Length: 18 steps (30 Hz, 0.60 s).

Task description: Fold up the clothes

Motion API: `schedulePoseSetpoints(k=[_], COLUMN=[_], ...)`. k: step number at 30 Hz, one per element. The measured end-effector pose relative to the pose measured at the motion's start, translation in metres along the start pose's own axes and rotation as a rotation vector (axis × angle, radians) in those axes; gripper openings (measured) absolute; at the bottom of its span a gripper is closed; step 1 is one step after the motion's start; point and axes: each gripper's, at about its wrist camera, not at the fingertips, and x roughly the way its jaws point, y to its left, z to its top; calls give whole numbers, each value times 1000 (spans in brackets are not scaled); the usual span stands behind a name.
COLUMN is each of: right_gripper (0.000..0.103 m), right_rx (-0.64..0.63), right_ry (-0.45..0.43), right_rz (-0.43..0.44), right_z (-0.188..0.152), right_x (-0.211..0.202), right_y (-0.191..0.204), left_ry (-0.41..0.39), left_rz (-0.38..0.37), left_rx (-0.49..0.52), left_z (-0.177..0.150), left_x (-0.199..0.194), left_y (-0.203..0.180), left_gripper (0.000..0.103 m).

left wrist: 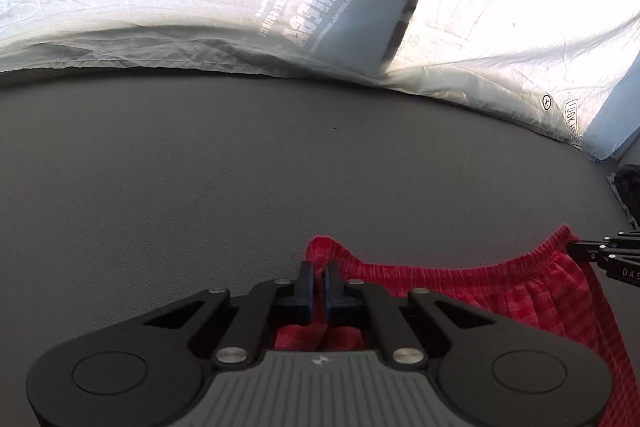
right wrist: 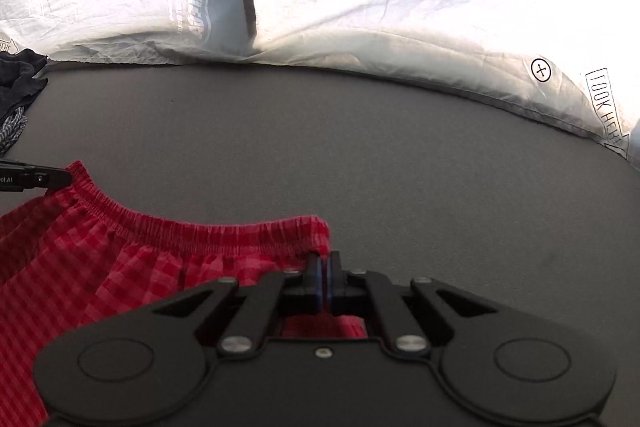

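This looks like a bedroom in a home. The work surface is a bed covered in a plain dark grey fitted sheet point(left wrist: 224, 167), and along its far edge lies a crumpled white and pale blue quilt printed with orange carrots and "LOOK HERE" arrows point(right wrist: 400, 7). A small heap of dark and grey-checked clothing point(right wrist: 16, 87) sits on the sheet near the quilt, which suggests household laundry.

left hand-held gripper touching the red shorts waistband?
Touching. Left wrist view: the left hand-held gripper is shut on the red shorts, waistband corner pinched between its fingers.
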Motion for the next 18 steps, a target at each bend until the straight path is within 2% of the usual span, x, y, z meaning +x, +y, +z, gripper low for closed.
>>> schedulePoseSetpoints(k=[2,5,7,8,9,11,16,18], right_gripper=[2,6,24,33,37,39,38,31], right_rx=[15,37,52,59,69,104,186,204], right_ry=[-15,26,6,-5,-16,-43,-41,-23], right_rz=[-20,-39,-70,-85,-98,-105,-95,-69], right_z=[9,15,13,11,9,0,-46,-69], right_x=[6,16,4,-1,-9,-31,-84,-100], right_y=[-3,-3,-2,-2,-2,-4,2,10], left_ry=[-25,-22,-32,-40,-50,-73,-89,-78], left_rz=[29,43,60,67,73,88,155,188], left_rx=[5,-57,-81,-83,-82,-80,-152,-188], left_z=[5,11,11,10,8,1,-35,-59], left_x=[4,12,8,2,-5,-24,-91,-115], left_y=[-1,1,3,3,4,7,27,37], left_gripper=[3,7,11,19,24,33,42,46])
